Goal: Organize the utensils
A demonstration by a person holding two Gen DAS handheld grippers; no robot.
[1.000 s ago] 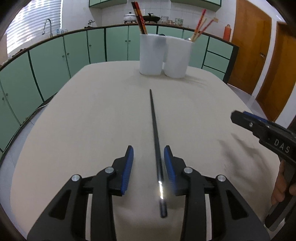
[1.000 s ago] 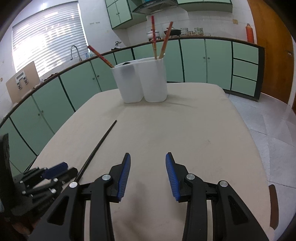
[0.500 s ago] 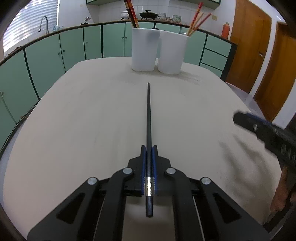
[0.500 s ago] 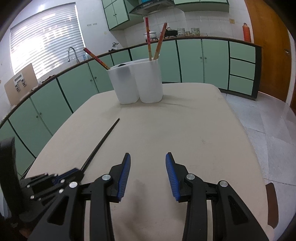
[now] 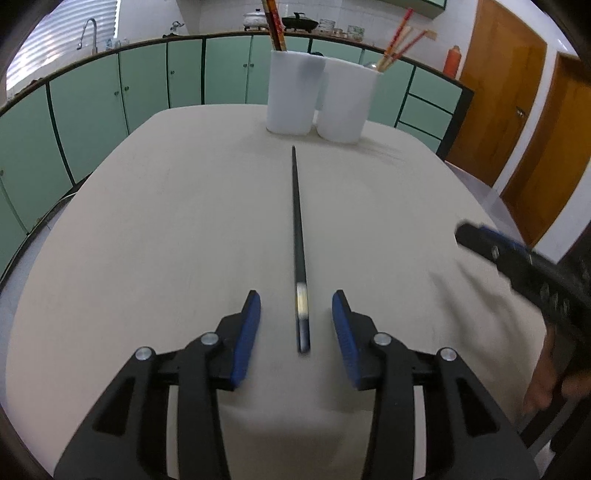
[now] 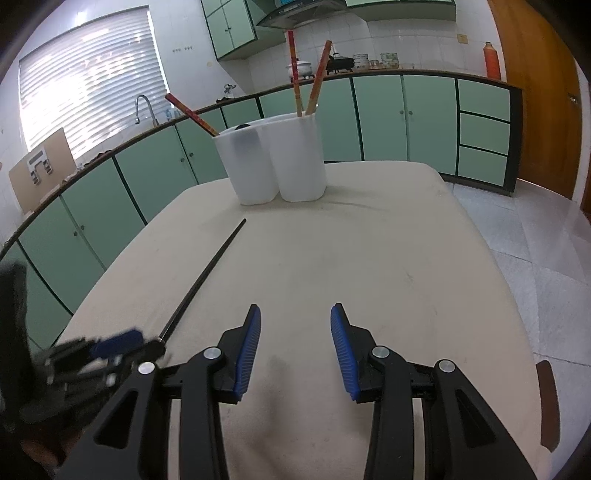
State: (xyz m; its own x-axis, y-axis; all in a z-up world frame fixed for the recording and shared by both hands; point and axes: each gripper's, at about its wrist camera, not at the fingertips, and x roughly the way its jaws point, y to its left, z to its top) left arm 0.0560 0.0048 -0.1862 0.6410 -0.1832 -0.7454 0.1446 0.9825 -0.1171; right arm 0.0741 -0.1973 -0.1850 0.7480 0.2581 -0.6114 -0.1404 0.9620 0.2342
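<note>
A long black chopstick [image 5: 297, 236] lies on the beige table, its tip toward two white holders [image 5: 291, 96] [image 5: 347, 103]. My left gripper [image 5: 295, 306] straddles its near end, which has a silver band. The jaws are opening and neither blue pad touches the chopstick. Both holders contain red chopsticks [image 5: 273, 22] [image 5: 397, 48]. In the right wrist view my right gripper [image 6: 295, 321] hovers open over bare cloth with nothing between its fingers. The black chopstick [image 6: 207, 269] and the left gripper [image 6: 122, 343] are to its left.
Beige cloth covers the table [image 5: 166, 221], whose right edge drops to a tiled floor [image 6: 535, 240]. Green cabinets [image 6: 380, 114] ring the room behind the holders. A hand [image 5: 550, 373] holds the right gripper [image 5: 491, 247] at the right of the left wrist view.
Half a second ago my left gripper was shut on the black chopstick's near end. Its jaws now stand apart with the chopstick between them. The right gripper has not moved.
</note>
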